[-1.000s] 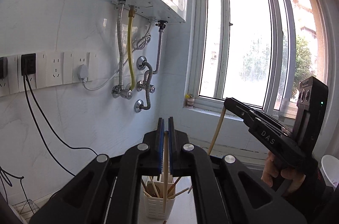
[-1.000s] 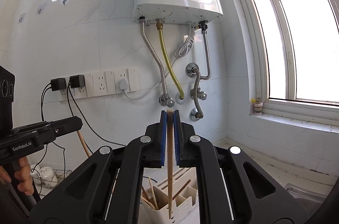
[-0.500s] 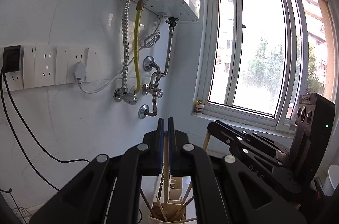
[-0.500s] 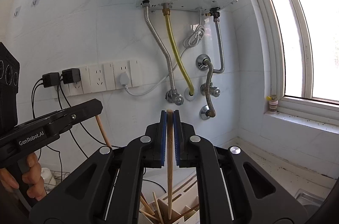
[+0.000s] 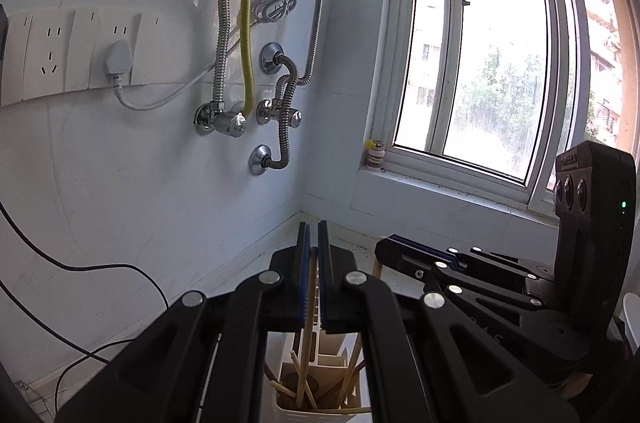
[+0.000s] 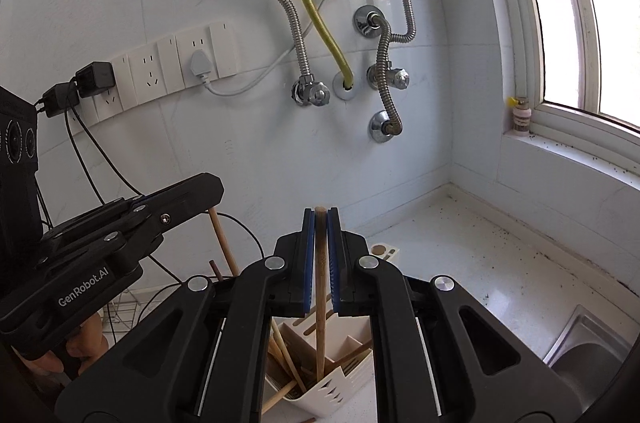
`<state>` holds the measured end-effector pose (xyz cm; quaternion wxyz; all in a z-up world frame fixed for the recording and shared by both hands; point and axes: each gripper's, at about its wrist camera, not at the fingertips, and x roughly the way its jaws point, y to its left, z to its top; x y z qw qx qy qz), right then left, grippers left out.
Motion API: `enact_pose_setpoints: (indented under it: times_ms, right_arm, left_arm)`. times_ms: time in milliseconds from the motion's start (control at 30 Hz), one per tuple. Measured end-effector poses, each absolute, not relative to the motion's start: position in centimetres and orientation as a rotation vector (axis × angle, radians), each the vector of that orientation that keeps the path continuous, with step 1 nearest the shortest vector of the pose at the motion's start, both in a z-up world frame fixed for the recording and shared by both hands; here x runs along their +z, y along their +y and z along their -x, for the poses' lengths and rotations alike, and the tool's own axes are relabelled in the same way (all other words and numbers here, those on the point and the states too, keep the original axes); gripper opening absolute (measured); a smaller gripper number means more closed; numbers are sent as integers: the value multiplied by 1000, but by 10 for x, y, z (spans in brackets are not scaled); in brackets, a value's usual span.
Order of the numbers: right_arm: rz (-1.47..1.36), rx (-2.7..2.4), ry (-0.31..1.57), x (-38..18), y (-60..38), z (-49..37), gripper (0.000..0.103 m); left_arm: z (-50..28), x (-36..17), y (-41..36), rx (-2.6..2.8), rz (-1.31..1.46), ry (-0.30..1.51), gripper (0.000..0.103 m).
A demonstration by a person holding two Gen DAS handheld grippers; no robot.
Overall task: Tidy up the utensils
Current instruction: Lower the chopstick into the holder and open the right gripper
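While each chopstick hangs nearly upright with its lower end already down among the others, the white utensil holder (image 6: 320, 389) sits directly beneath both tools on the pale countertop (image 6: 472, 263), close to the corner of the wall. Its interior is split by partitions, and several loose chopsticks lean at angles inside; which compartment each held stick is entering I cannot tell.

From the right wrist view, the right gripper (image 6: 320, 219) is pinching a darker wooden chopstick (image 6: 320, 303) between its blue pads, gripped near the top so the long free end can drop straight into the holder. In the left wrist view, the left gripper (image 5: 313, 235) is likewise pressed together on a paler chopstick (image 5: 308, 311), again clamped high up with the shaft pointing down into the container. Holding near the upper end seems sensible: it keeps the bulky jaws clear of the holder's rim and of the sticks already leaning there.

Both tools stand side by side, each visible in the other's camera, so the two sticks probably go in together. Release looks like the next step, once the tips sit low enough not to tip out.

Beyond the holder, braided hoses and a yellow hose (image 6: 316, 11) run down the tiled wall, with a row of sockets (image 6: 168, 71) to the left and a window (image 5: 488, 55) to the right.
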<state>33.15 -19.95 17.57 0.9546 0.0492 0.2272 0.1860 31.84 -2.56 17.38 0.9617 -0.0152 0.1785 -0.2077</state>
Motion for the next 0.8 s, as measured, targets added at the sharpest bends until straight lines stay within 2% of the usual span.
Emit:
enact_pose_setpoints:
  times_ms: [667,800]
  right_arm:
    - [-85,425,703,140,-195,-326,6]
    - [-70,416,716,138,-197,-320,13]
  left_arm:
    - [-315,134,-28,-447,-3,517,4]
    - [-313,134,-25,-439,-3,532,4]
